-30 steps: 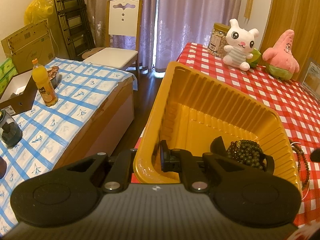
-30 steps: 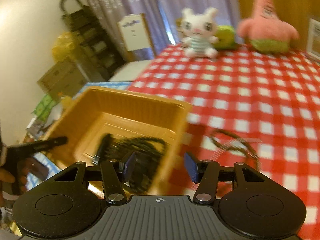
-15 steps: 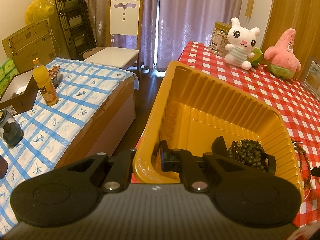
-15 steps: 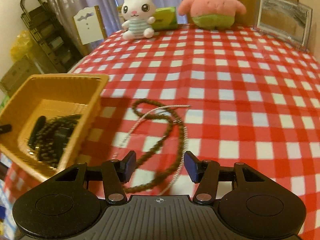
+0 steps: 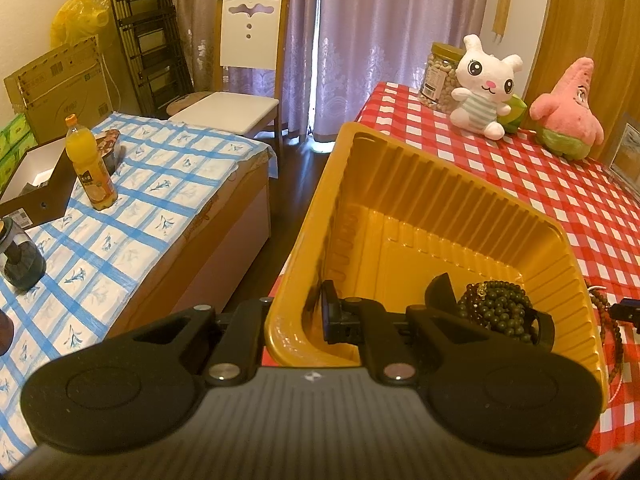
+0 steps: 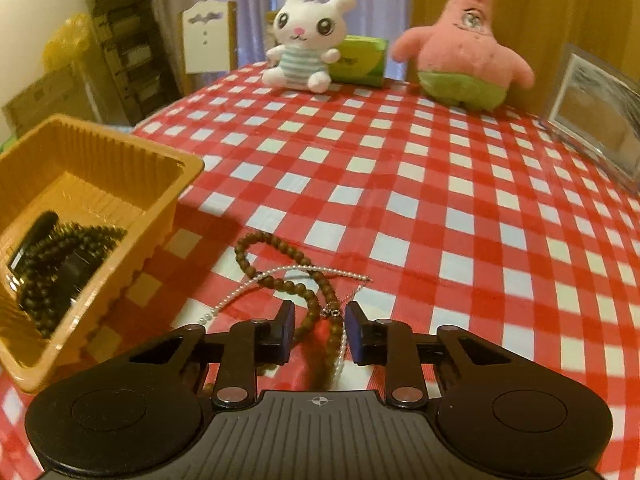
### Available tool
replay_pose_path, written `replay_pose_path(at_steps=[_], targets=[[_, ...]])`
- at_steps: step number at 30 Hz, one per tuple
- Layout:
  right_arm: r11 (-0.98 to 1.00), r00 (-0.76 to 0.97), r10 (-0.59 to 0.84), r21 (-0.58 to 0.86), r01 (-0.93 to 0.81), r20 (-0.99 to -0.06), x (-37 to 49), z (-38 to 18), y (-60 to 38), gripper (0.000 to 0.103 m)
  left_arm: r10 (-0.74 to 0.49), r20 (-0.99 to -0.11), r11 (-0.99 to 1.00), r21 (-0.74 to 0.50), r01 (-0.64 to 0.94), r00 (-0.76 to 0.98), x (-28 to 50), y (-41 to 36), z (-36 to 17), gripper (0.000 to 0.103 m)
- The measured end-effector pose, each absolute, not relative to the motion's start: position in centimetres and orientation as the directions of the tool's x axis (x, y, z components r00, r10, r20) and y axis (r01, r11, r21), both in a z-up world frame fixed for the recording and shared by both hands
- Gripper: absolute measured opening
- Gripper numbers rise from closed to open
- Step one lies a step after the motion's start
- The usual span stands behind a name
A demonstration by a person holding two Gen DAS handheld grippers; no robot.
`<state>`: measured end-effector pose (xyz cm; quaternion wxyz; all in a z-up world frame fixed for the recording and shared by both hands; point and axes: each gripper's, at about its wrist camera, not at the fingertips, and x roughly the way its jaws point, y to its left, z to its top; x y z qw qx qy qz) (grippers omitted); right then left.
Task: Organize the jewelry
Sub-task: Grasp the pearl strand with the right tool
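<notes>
My left gripper [image 5: 296, 316] is shut on the near rim of a yellow plastic tray [image 5: 400, 184], which stands at the edge of the red checked table [image 5: 560, 200]. Dark green bead bracelets [image 5: 496, 312] and a black band lie inside it. The tray [image 6: 92, 152] also shows at the left of the right wrist view. My right gripper [image 6: 319, 330] is open and low over a brown bead necklace [image 6: 280, 276] tangled with a thin pearl strand [image 6: 248, 286] on the cloth; both run between its fingers.
A white bunny plush [image 6: 306, 40], a pink starfish plush [image 6: 460, 56], a green box [image 6: 360, 60] and a picture frame [image 6: 596, 116] stand at the table's far side. A nut jar [image 5: 440, 72], a chair [image 5: 244, 72] and a low blue-checked table with a juice bottle [image 5: 90, 168] are to the left.
My right gripper has swung from over the tray to the necklaces on the cloth and come down low around them, still open. The left gripper keeps hold of the tray.
</notes>
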<state>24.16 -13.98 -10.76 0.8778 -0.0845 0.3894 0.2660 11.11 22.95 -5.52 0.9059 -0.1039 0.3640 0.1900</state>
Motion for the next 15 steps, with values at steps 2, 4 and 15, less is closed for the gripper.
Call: replay_pose_path(at_steps=[2, 4, 15], targets=[[0.834, 0.555, 0.39, 0.026, -0.552, -0.735, 24.5, -11.2, -13.7, 0.022, 0.269, -0.701, 0.905, -0.05, -0.422, 0.66, 11.2, 23.0, -5.6, 0.009], [0.824, 0.558, 0.383, -0.001, -0.566, -0.736, 24.8, -11.5, -13.5, 0.018, 0.27, -0.704, 0.904, -0.051, -0.425, 0.657, 11.4, 23.1, -5.7, 0.01], [0.818, 0.563, 0.414, 0.022, -0.575, -0.716, 24.7, -11.0, -14.6, 0.0, 0.27, -0.706, 0.902, -0.051, -0.428, 0.655, 11.6, 23.2, -5.9, 0.01]])
